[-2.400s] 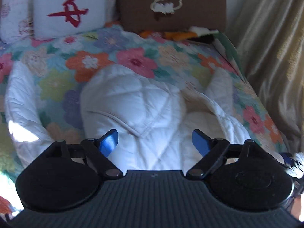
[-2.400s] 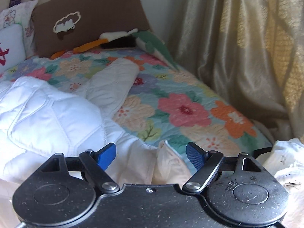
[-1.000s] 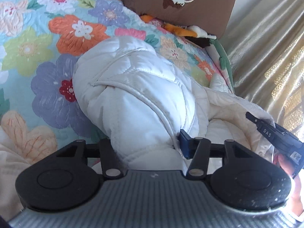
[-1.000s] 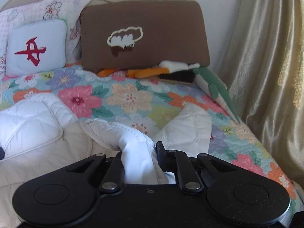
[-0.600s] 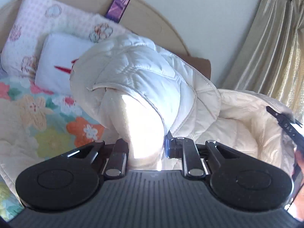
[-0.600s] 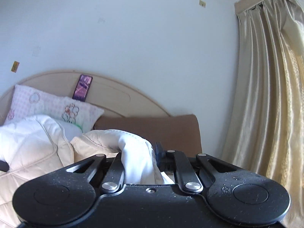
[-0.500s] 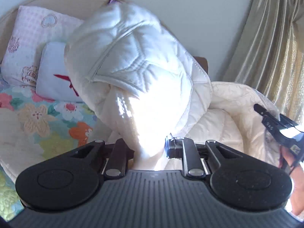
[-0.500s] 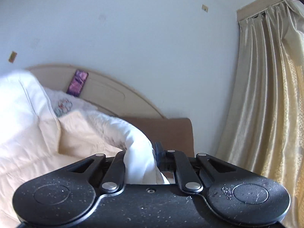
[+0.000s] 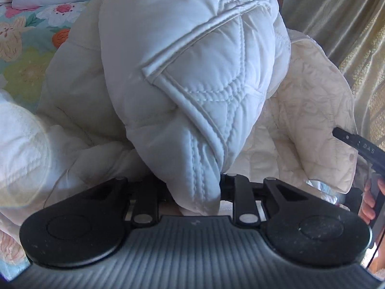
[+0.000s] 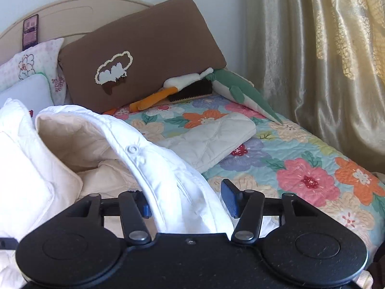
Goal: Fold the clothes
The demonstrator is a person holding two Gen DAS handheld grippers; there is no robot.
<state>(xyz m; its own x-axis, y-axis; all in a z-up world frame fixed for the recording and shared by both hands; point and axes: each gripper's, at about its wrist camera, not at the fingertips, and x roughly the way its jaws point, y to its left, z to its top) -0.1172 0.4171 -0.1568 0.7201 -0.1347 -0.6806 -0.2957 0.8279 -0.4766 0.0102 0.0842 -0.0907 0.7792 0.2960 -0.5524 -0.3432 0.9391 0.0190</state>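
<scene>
Quilted jackets: one, the white quilted jacket (image 9: 192, 77); its sleeve (image 10: 211, 139) lies flat on the quilt
Grippers: two; left gripper (image 9: 190, 192), right gripper (image 10: 187, 204)
Hands in view: one hand (image 9: 369, 200), at the right edge of the left wrist view
Pillows: three; brown pillow (image 10: 144, 53), pale blue pillow (image 10: 26, 89), pink-patterned pillow (image 10: 33, 60)
Floral quilts: one floral quilt (image 10: 300, 168)
Curtains: one gold curtain (image 10: 324, 60)
Phones: one phone (image 10: 30, 31), on the headboard
Plush toys: one plush toy (image 10: 216, 89), long, by the brown pillow

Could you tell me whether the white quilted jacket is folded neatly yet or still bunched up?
Still bunched up: the white quilted jacket is heaped on the floral bedspread, cream lining exposed, one sleeve stretched out sideways.
</scene>
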